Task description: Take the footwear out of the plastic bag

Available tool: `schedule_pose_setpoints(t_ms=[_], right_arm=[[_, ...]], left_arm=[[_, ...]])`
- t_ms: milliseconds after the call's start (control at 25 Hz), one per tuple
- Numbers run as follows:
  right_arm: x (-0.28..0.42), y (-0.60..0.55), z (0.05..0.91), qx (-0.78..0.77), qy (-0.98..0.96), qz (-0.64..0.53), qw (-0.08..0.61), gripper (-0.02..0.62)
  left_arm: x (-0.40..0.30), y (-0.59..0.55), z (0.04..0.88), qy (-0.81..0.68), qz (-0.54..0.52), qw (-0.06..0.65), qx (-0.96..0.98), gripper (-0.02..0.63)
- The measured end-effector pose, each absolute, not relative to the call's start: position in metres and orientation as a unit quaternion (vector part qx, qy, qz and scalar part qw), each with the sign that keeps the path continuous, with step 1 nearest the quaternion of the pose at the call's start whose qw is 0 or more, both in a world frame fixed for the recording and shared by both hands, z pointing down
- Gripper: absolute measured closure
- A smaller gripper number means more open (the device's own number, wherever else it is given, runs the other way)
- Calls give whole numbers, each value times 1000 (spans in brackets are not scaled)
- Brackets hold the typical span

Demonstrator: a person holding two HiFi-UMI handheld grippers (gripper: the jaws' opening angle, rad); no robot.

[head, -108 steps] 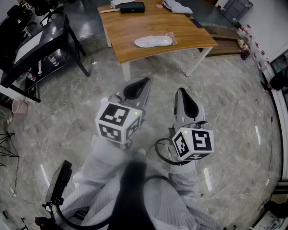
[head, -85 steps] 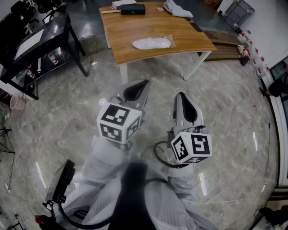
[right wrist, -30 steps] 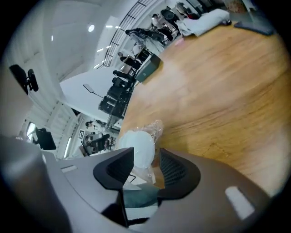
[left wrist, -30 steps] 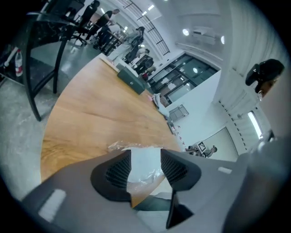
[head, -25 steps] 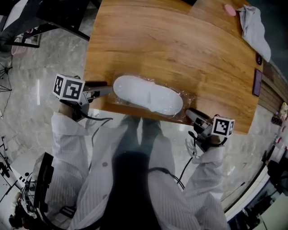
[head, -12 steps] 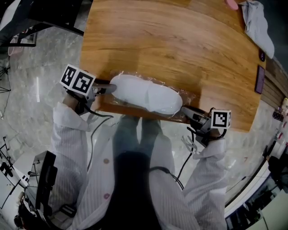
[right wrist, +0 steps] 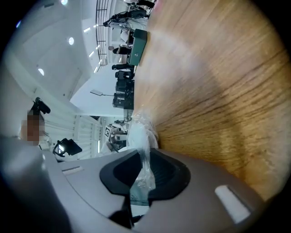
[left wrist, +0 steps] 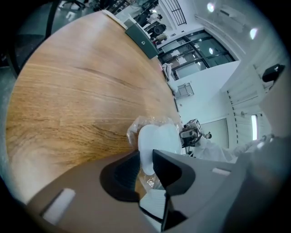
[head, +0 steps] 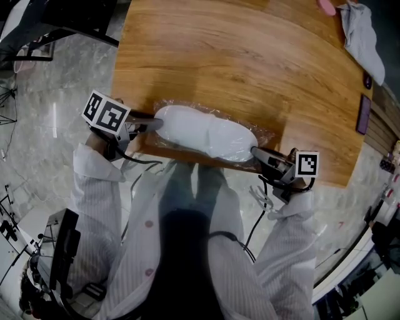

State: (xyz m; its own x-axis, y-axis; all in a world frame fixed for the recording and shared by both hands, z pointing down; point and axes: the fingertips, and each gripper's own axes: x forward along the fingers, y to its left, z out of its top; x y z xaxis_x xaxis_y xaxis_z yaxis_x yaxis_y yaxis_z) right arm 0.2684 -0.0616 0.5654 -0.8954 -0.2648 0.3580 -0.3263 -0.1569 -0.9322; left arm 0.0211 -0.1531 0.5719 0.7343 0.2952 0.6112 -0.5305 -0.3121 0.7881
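Observation:
White footwear lies inside a clear plastic bag at the near edge of the wooden table. My left gripper is at the bag's left end. In the left gripper view its jaws are closing and press on the footwear's rounded end through the plastic, the left gripper tips on either side of it. My right gripper is at the bag's right end. In the right gripper view its jaws are closing and pinch the bag's crumpled edge at the right gripper tips.
A grey cloth, a pink object and a dark phone lie at the table's far right. A black box sits at the far edge. A black rack stands on the marble floor to the left.
I have come from across the room up to the table. Both grippers reached the bag's two ends, and their wide jaws have closed in on it over the last second.

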Motion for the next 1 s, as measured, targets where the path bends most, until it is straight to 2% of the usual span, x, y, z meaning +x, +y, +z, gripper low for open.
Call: schedule_pose_setpoints(t_ms=[240,560,760,800,1000], right_arm=[[276,-60,503,188,-685,701,-65,538],[298,-62,436,188,-740,639,-94,540],[312,-60,420,201,-747,623,-114,556],[316,-60,418,207,-745,622,-123,578],[342,-62,409,228,-737,615,-164,581]], left_arm=[[28,-158,516,-80,280,563,774,531],[42,-164,436,-63,226,504,831,549],[45,-166,414,-63,213,476,851,551],[44,-167,411,-68,211,472,853,553],[25,-179,396,-99,191,463,860,561]])
